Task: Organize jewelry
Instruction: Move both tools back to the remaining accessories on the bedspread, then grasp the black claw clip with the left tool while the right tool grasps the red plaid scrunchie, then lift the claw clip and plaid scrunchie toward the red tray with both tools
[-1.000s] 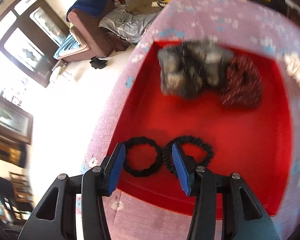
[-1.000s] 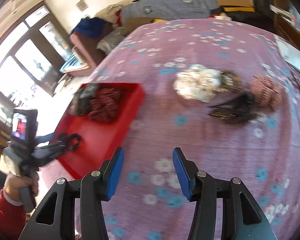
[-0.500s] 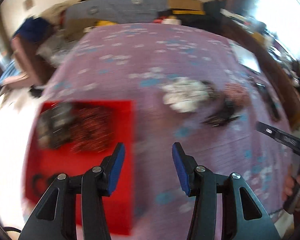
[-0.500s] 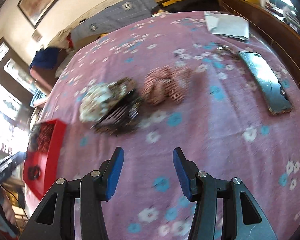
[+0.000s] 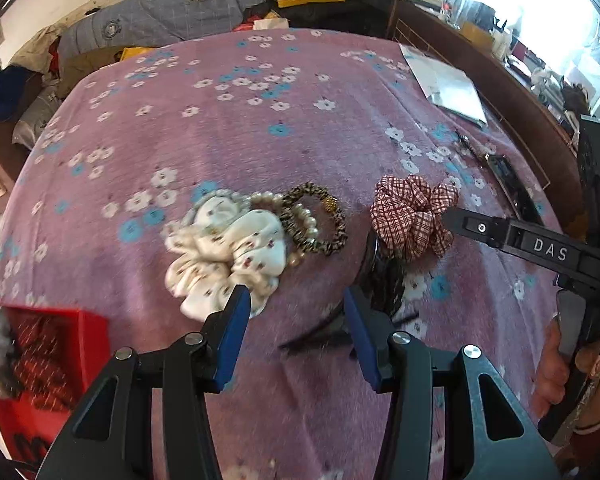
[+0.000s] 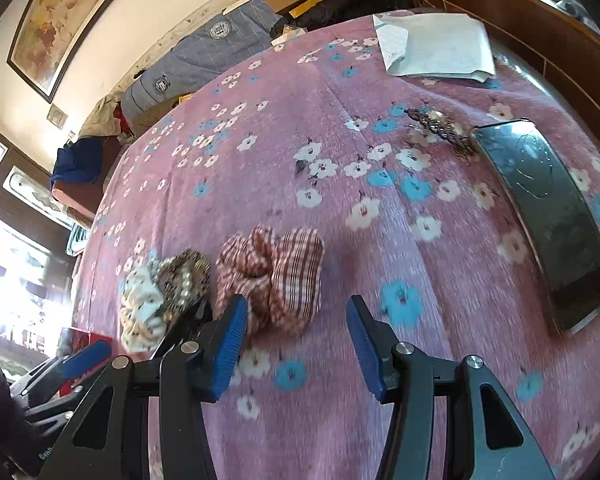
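Jewelry: a pearl bracelet (image 5: pixel 304 220) and leopard bangle (image 5: pixel 328 216) lie mid-bedspread (image 5: pixel 260 128) between a white scrunchie (image 5: pixel 224 252) and checked scrunchie (image 6: pixel 276 276). Both tongs, left gripper (image 5: pixel 296 312) and right gripper (image 6: pixel 296 320), gape wide, empty. A black comb (image 5: pixel 380 280) lies near; phone (image 6: pixel 548 216) toward the right edge.

— What do you see past your left tongs (image 5: pixel 296 312)?

— They are wide open with nothing in them, above a pink bedspread (image 5: pixel 228 132) with flowers. A white scrunchie (image 5: pixel 224 248) lies just in front. Beside it are a pearl bracelet (image 5: pixel 300 220) and a spotted bracelet (image 5: pixel 324 220), touching.

— And on the right?

— A red checked scrunchie (image 5: pixel 410 220). My right tongs (image 5: pixel 456 218) touch its edge. A black hair clip (image 5: pixel 384 276) lies below it.

— Anything red?

— A red tray (image 5: pixel 88 344) at the lower left with dark scrunchies (image 5: pixel 24 356) inside.
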Available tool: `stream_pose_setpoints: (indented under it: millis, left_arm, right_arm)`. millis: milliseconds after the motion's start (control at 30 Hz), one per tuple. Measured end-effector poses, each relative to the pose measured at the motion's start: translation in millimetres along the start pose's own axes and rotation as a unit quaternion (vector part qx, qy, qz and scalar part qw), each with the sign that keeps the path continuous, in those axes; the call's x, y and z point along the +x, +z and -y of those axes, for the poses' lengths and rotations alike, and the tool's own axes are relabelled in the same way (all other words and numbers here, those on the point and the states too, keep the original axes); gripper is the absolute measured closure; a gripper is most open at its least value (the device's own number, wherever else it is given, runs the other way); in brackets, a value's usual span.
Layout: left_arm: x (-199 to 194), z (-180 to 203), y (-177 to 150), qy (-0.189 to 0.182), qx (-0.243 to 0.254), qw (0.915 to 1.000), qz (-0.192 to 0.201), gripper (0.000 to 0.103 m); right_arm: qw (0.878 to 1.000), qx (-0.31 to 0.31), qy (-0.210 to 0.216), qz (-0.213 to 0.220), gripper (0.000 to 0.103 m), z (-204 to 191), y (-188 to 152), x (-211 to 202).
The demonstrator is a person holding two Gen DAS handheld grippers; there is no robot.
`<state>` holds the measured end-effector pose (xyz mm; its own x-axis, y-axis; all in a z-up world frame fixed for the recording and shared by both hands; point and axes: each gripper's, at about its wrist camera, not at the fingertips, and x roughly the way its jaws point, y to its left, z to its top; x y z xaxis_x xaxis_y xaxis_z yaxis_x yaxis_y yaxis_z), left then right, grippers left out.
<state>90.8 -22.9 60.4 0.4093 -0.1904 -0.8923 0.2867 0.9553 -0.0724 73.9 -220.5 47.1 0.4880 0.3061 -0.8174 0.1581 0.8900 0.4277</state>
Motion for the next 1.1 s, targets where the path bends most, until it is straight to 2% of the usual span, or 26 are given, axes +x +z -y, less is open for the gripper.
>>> stream_pose_setpoints:
  millis: [333,433,467,600,633,667,700,733,767,867,1100]
  left_arm:
    - [7.2,5.4,1.5,-0.056,0.017,0.9983,-0.004,0.059]
    - [13.2,9.5,-0.1,-0.048,0.032,0.9982,-0.013,0.061]
    - [15.9,11.9,-0.9,-0.045,0.039,0.9981,-0.017,0.062]
    - [24.2,24.3,-4.1,-0.040,0.066,0.9965,-0.031,0.082]
    - [25.7,26.8,-4.8,-0.038,0.069,0.9964,-0.031,0.084]
    - [25.5,27.6,-4.6,-0.035,0.067,0.9967,-0.029,0.086]
    - [26.0,27.7,-4.7,-0.034,0.064,0.9969,-0.031,0.092]
    - [26.4,27.0,-4.7,-0.036,0.058,0.9971,-0.034,0.100]
    - [25.8,25.5,-4.9,-0.041,0.048,0.9974,-0.035,0.100]
    - [18.0,23.9,-8.2,-0.034,0.039,0.9982,-0.030,0.100]
    - [-25.1,19.7,-22.0,-0.031,0.022,0.9993,-0.005,0.100]
  right_arm:
    - [1.000,0.001,0.012,-0.014,0.048,2.4,10.7,20.9]
    - [1.000,-0.003,0.013,-0.014,0.048,1.7,13.1,22.2]
    - [1.000,-0.005,0.012,-0.014,0.048,1.2,14.1,23.0]
    - [1.000,-0.014,0.009,-0.015,0.048,-3.7,16.0,26.0]
    - [1.000,-0.020,0.007,-0.016,0.054,-6.5,15.9,27.0]
    - [0.999,-0.025,0.007,-0.019,0.065,-8.3,15.0,28.1]
    - [0.999,-0.032,0.005,-0.023,0.069,-11.8,14.2,29.9]
    - [0.999,-0.039,0.002,-0.024,0.078,-15.0,13.0,31.4]
    - [0.999,-0.045,0.001,-0.026,0.088,-17.3,11.9,32.5]
    - [0.998,-0.056,-0.001,-0.021,0.091,-22.8,8.8,30.3]
    - [0.998,-0.059,0.012,-0.004,0.092,-27.2,-2.5,0.8]
